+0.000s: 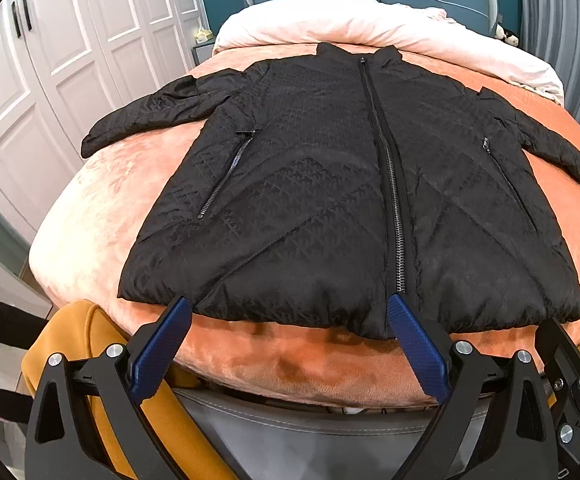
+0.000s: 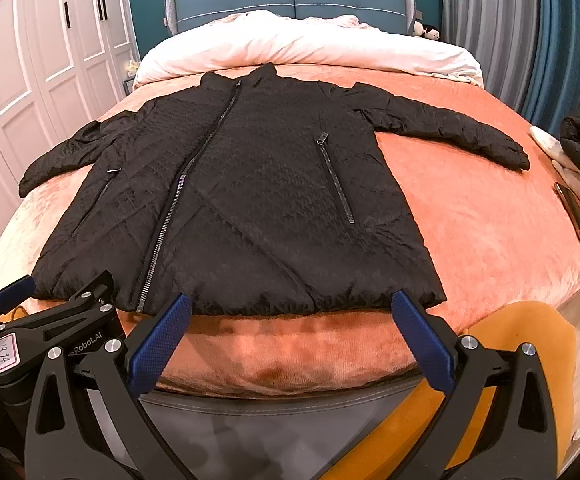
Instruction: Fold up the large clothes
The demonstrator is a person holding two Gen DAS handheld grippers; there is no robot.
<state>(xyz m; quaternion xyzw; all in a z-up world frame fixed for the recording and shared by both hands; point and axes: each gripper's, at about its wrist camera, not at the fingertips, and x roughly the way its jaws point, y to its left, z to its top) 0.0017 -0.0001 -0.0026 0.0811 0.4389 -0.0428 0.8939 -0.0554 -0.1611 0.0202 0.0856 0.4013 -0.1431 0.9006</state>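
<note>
So folding hasn't really started: one black jacket [image 1: 330,184] lies flat, zipped, on the orange bedspread [image 1: 102,216], collar at 12 o'clock, two sleeves spread. Left gripper [image 1: 290,312] and right gripper [image 2: 292,308] both hang spread wide, empty, at the hem. Next, probably grab a sleeve.

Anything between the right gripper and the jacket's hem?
Nothing: only bare orange blanket separates the right gripper from the jacket hem, per the right wrist view.

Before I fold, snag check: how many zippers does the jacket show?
3: the main zipper down the front, and one pocket zipper on each side. Others may be hidden.
</note>
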